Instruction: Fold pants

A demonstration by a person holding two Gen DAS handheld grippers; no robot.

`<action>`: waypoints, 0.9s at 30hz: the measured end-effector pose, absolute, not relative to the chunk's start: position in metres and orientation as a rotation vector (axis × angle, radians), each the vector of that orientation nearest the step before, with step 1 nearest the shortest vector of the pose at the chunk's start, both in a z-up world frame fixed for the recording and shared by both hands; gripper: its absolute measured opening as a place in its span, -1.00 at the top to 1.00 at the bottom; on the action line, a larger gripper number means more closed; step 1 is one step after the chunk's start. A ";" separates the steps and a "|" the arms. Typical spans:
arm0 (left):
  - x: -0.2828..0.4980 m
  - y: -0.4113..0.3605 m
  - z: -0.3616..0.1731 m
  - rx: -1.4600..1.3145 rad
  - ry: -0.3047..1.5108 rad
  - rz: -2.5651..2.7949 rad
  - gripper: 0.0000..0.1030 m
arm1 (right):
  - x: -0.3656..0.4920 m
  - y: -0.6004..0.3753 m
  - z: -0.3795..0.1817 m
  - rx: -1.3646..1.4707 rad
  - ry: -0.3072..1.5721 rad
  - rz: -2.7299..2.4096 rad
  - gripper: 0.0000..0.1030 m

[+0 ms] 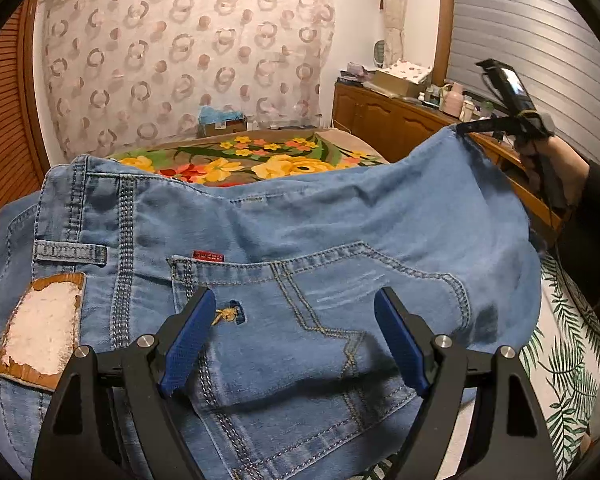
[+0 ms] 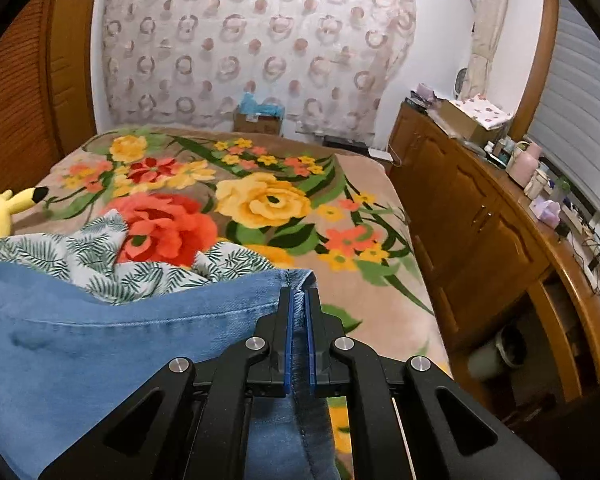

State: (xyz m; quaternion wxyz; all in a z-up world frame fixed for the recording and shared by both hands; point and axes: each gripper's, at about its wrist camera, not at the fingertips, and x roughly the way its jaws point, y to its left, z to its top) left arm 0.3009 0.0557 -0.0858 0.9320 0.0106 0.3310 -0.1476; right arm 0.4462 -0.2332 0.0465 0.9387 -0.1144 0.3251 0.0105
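Light blue jeans [image 1: 308,220] fill the left wrist view, back side up, with a back pocket, a red tab and a worn leather patch [image 1: 40,332]. My left gripper [image 1: 296,304] is open, its blue pads [image 1: 188,336] spread over the back pocket. My right gripper [image 2: 299,296] is shut on a seam edge of the jeans [image 2: 120,328] and holds it lifted above the bed. In the left wrist view the right gripper [image 1: 466,128] pinches the jeans' far right corner.
A floral blanket [image 2: 268,200] covers the bed. A leaf-print cloth [image 2: 100,256] lies under the jeans. A yellow plush toy [image 2: 0,208] sits at the left. A cluttered wooden cabinet [image 2: 480,216] runs along the right. A cardboard box [image 2: 258,120] stands past the bed.
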 end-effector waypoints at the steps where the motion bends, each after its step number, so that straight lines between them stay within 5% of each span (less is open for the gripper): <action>1: 0.301 0.055 -0.086 0.025 0.679 -0.303 -0.60 | 0.450 -0.228 0.040 -0.236 0.676 0.019 0.90; 4: 0.300 0.053 -0.086 0.028 0.680 -0.304 -0.60 | 0.450 -0.217 0.037 -0.228 0.700 0.027 0.89; 9: 0.300 0.052 -0.086 0.028 0.680 -0.303 -0.60 | 0.408 -0.221 0.041 -0.179 0.685 0.058 0.26; 27: 0.305 0.047 -0.084 0.038 0.700 -0.303 -0.60 | 0.261 -0.276 -0.024 0.079 0.830 0.086 0.06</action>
